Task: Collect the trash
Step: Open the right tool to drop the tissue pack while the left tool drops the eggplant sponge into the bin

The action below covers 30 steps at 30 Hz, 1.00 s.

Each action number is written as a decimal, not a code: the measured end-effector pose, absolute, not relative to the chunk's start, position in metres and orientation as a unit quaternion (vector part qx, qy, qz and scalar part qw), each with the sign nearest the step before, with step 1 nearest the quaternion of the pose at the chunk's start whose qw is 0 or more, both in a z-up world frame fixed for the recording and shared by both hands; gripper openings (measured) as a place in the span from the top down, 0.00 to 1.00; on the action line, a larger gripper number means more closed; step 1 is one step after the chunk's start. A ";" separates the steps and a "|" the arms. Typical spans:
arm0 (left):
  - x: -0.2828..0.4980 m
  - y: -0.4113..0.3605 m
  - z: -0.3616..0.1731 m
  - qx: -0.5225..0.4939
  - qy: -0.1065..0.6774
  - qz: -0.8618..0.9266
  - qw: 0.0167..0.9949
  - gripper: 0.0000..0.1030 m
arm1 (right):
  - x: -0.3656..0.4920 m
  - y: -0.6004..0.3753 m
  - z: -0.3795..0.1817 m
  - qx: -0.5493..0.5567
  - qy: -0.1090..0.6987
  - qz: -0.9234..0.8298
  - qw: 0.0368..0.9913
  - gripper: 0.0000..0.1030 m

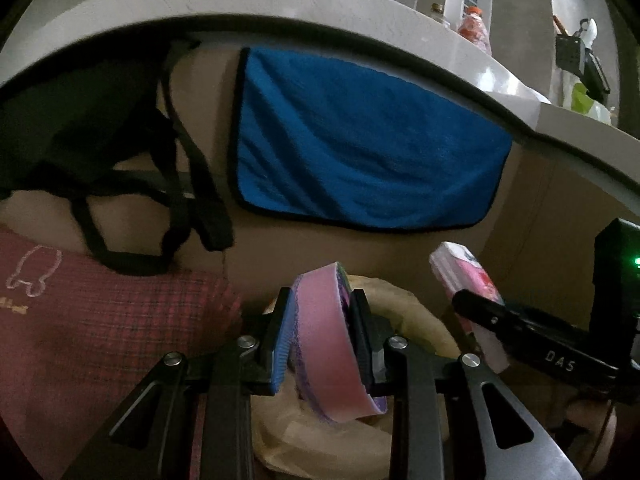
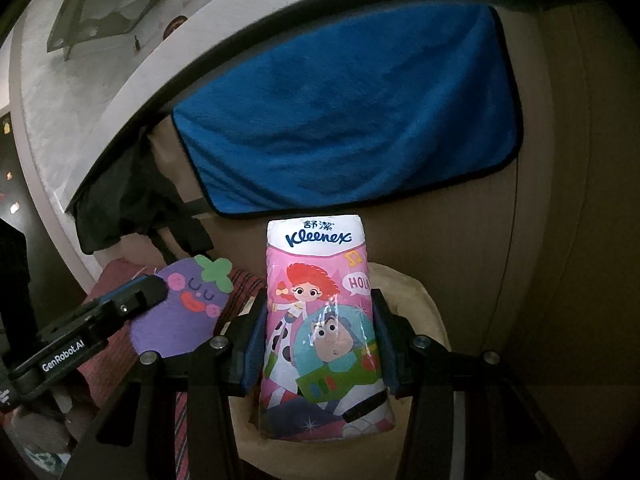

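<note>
My left gripper (image 1: 320, 300) is shut on a purple felt eggplant sponge (image 1: 324, 336), seen edge-on with its pink foam side; in the right wrist view its purple face (image 2: 180, 312) shows beside the left gripper (image 2: 160, 292). My right gripper (image 2: 320, 312) is shut on a pink Kleenex tissue pack (image 2: 320, 312) with cartoon figures, held upright; the pack also shows at the right of the left wrist view (image 1: 468, 280), with the right gripper (image 1: 464, 300). Both are held over a beige seat under a table.
A blue cloth (image 1: 360, 140) hangs on the beige seat back (image 2: 560, 200). Black straps and a bag (image 1: 120, 160) hang at left. A red plaid cushion (image 1: 100, 320) lies lower left. A cream bag (image 1: 312, 440) sits below the grippers. The white tabletop edge (image 1: 240, 8) arches overhead.
</note>
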<state>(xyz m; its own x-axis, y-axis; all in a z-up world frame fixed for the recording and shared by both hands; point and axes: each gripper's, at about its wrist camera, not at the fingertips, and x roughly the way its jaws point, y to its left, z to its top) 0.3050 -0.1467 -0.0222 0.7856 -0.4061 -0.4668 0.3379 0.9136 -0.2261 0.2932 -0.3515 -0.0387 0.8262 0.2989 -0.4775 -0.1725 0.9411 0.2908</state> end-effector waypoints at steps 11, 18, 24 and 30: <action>0.307 -0.121 -0.023 -0.122 0.295 -0.218 0.922 0.39 | 0.287 -0.350 -0.045 0.133 0.273 0.124 0.945 0.24; 0.250 -0.086 -0.003 -0.097 0.278 -0.161 0.942 0.39 | 0.243 -0.334 -0.030 0.133 0.276 0.120 0.944 0.22; 0.159 -0.049 0.001 -0.036 0.280 -0.129 0.951 0.39 | 0.177 -0.305 -0.011 0.108 0.256 0.121 0.953 0.22; 0.063 -0.014 0.000 -0.010 0.255 -0.099 0.962 0.39 | 0.109 -0.265 -0.013 0.105 0.282 0.149 0.942 0.19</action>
<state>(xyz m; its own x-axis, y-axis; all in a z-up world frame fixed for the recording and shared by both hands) 0.0635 -0.0137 0.0000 0.8501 -0.1963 -0.4887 0.1863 0.9800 -0.0696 0.1090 -0.2646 -0.0131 0.7974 0.3391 -0.4992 -0.2205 0.9337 0.2820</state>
